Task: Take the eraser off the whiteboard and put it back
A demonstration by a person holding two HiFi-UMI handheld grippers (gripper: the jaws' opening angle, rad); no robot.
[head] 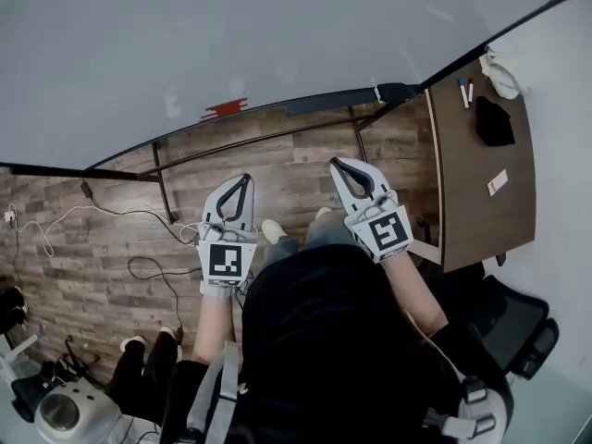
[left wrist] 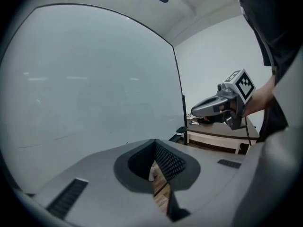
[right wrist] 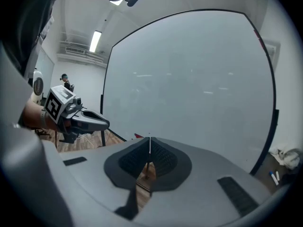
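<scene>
The whiteboard (head: pixel 277 35) fills the top of the head view. A small red eraser (head: pixel 224 110) sits against its lower edge, left of centre; in the right gripper view only a red sliver of the eraser (right wrist: pixel 138 136) shows past the jaws. My left gripper (head: pixel 244 179) and right gripper (head: pixel 337 164) hang side by side over the wood floor, short of the board and pointing at it. Both are shut with nothing between the jaws. The eraser lies beyond and a little left of the left gripper. Each gripper view shows the other: right gripper (left wrist: pixel 193 111), left gripper (right wrist: pixel 106 123).
A brown table (head: pixel 481 220) stands at the right with markers (head: pixel 464 92), a black cloth (head: pixel 495 121), a white cloth (head: pixel 502 72) and a card (head: pixel 498 182). A dark block (head: pixel 398 92) ends the board's tray. Cables (head: pixel 148 266) cross the floor; a chair (head: pixel 513 326) is behind right.
</scene>
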